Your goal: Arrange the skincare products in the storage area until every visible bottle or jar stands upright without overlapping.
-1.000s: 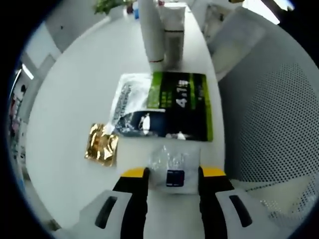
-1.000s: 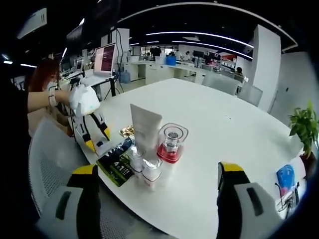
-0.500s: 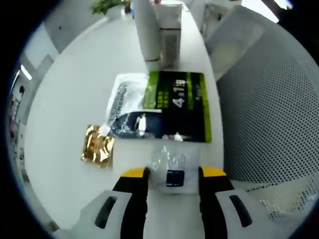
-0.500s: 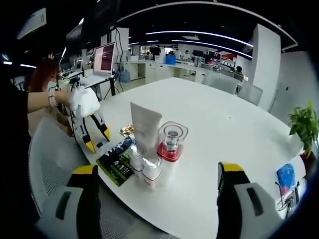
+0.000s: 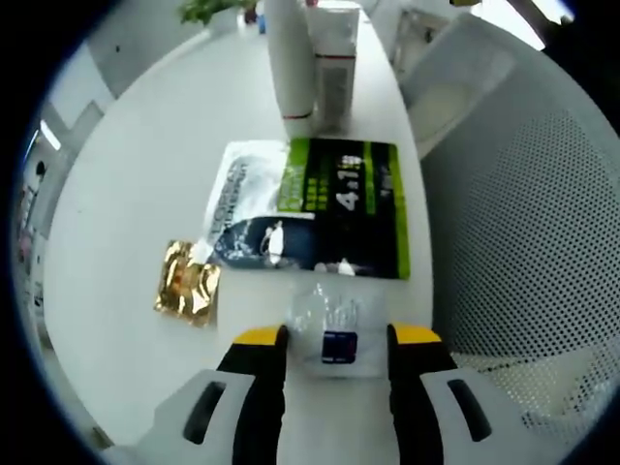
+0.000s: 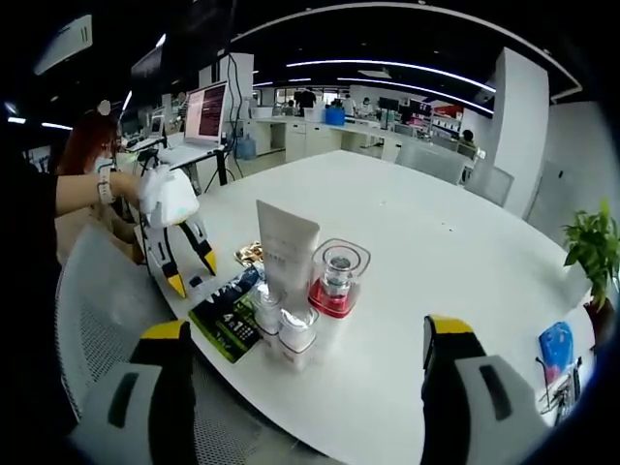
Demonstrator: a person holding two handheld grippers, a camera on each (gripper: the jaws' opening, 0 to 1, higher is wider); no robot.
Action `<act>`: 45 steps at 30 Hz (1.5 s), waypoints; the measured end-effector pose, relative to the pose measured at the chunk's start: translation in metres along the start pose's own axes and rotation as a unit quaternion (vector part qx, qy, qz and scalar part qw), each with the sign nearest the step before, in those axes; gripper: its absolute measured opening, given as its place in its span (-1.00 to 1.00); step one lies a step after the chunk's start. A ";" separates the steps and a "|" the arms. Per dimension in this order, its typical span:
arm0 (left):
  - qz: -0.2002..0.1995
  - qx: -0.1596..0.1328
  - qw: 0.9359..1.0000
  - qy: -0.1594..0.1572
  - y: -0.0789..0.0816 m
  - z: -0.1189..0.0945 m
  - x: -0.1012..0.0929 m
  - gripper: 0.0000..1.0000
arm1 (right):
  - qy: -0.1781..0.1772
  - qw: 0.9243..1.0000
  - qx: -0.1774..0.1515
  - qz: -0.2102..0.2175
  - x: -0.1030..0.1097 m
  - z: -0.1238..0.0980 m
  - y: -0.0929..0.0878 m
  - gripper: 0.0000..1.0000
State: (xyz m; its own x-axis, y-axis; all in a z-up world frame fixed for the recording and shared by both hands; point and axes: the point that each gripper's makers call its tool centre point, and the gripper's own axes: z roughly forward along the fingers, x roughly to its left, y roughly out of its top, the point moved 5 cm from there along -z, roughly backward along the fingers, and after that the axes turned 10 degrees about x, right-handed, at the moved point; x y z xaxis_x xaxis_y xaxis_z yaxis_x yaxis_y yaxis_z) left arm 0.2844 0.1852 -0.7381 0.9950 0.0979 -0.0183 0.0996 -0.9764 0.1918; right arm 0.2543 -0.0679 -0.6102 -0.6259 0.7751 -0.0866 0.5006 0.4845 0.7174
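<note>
A broad white bench (image 6: 455, 252) carries a small cluster of skincare items close to its near edge, beside a white perforated chair (image 5: 523, 242).

In the right gripper view, the right gripper (image 6: 305, 373) hovers well back from the cluster, its fingers (image 6: 165, 378) spread wide apart with nothing between them. Ahead stands a tall white tube (image 6: 286, 249), upright. Just beside it is a clear jar with a red base (image 6: 337, 281), also upright. In front of these stand two small white-capped bottles (image 6: 281, 327), close together; whether they touch cannot be told.

A dark and green flat packet (image 5: 344, 208) lies on the bench near the edge, partly overlapping a silvery white sachet (image 5: 237, 199). A small gold foil sachet (image 5: 186, 283) lies apart from them, toward the bench's middle.

In the left gripper view, the left gripper (image 5: 336, 339) points down at the bench edge. A small clear sachet with a dark label (image 5: 334, 327) lies between its yellow-tipped fingers (image 5: 260, 339); the fingers sit close on either side, but whether they actually pinch it cannot be told. The tube and a box behind it are cut off at the top of this view, and their print is too blurred to read.

A person's hand (image 6: 124, 184) holds the left gripper, seen from the right gripper view.
</note>
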 end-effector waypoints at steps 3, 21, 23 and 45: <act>-0.010 0.001 1.000 -0.003 0.001 0.000 0.000 -0.24 | 0.001 1.000 0.001 0.002 0.000 0.000 -0.001 0.99; -0.018 -0.003 1.000 -0.003 0.004 0.001 0.001 0.16 | 0.004 1.000 0.003 -0.004 0.001 0.001 0.000 0.99; -0.029 -0.003 1.000 -0.003 0.004 0.001 0.002 0.29 | 0.005 1.000 0.002 -0.003 0.001 0.001 0.000 0.99; -0.168 -0.102 0.976 0.093 0.007 -0.052 0.012 0.54 | 0.003 1.000 -0.001 -0.008 -0.002 0.001 0.003 0.99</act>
State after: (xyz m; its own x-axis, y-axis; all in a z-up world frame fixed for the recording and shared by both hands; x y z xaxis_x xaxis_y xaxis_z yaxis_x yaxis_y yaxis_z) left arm 0.2969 0.1896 -0.6858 0.8870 0.4577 0.0609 0.3992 -0.8264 0.3971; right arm 0.2576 -0.0676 -0.6092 -0.6373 0.7649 -0.0936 0.4892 0.4955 0.7178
